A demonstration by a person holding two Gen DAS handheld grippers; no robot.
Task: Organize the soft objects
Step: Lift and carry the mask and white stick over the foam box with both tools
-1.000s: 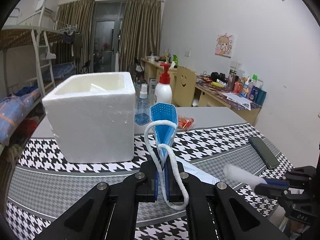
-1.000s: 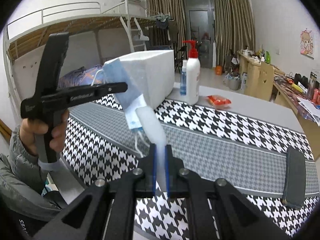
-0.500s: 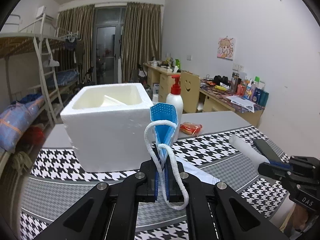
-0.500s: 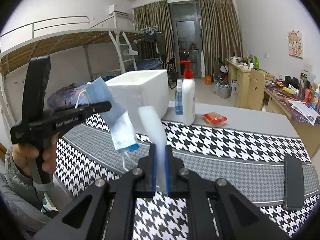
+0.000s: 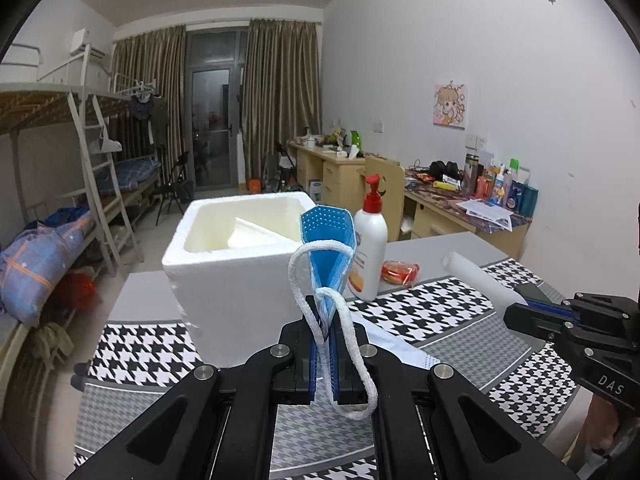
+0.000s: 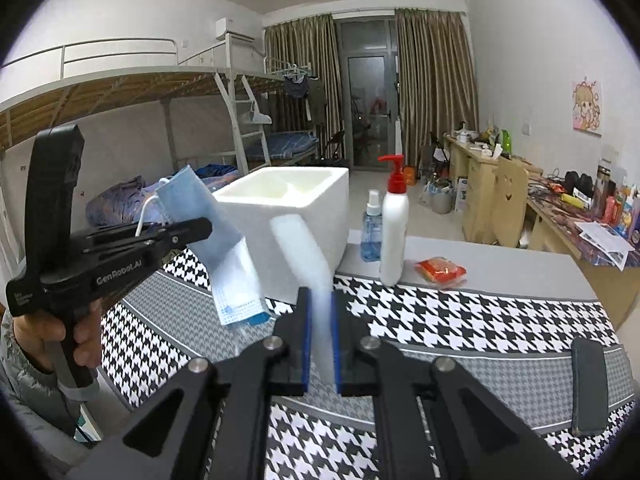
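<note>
My left gripper (image 5: 325, 316) is shut on a folded blue face mask (image 5: 328, 240), whose white ear loop hangs over the fingers. In the right wrist view the left gripper (image 6: 200, 226) is at the left, a hand on its handle, and the mask (image 6: 228, 264) droops from it. My right gripper (image 6: 320, 304) is shut on a soft white roll (image 6: 304, 248) that sticks up and leans left. In the left wrist view the right gripper (image 5: 520, 304) and its roll (image 5: 476, 276) are at the right. An open white foam box (image 5: 224, 280) stands just beyond both grippers, with something pale inside.
A white pump bottle with a red top (image 5: 370, 252) stands right of the box, a blue spray bottle (image 6: 370, 232) behind it and a red packet (image 6: 440, 270) beside it. A black slab (image 6: 588, 388) lies at the right on the houndstooth cloth (image 6: 460, 316). Another flat mask (image 5: 392, 340) lies below the left gripper.
Both grippers have risen and come nearer the foam box, so more of its inside shows. The mask and the white roll stay held.
</note>
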